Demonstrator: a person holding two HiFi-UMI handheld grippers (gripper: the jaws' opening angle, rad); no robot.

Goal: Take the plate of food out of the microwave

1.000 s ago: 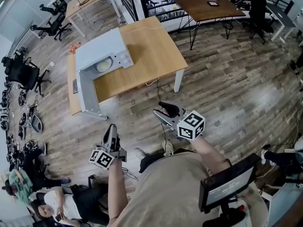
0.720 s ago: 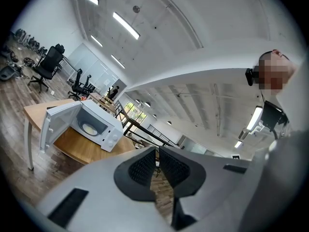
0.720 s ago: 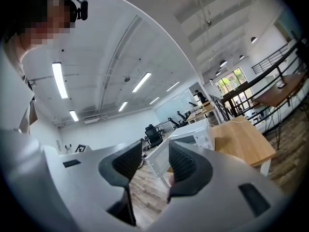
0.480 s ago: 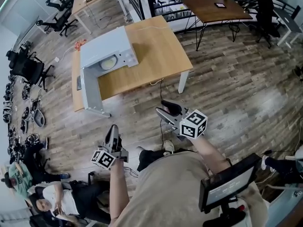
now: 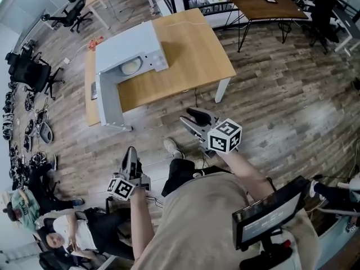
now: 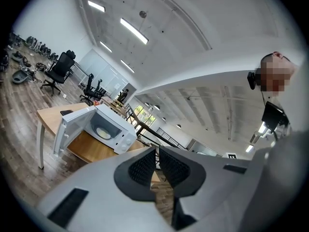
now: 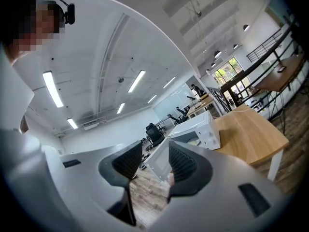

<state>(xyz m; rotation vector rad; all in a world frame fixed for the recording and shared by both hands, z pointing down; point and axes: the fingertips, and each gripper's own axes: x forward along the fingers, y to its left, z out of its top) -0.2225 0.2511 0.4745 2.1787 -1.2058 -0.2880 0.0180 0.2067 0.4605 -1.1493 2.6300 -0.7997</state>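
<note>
1 plate (image 5: pixel 130 67) of food sits inside the microwave (image 5: pixel 126 49), whose door (image 5: pixel 108 103) hangs open, at the left end of the bench (image 5: pixel 191 49), far from both tongs. It looks stiff, smooth and breakable, probably slippery at the glaze with loose food on top, so I would pinch its near rim and keep it level. The left tongs (image 5: pixel 131 157) are pressed together on nothing, while the right tongs (image 5: pixel 188 118) stand partly apart, empty, with only floor between them.
</note>
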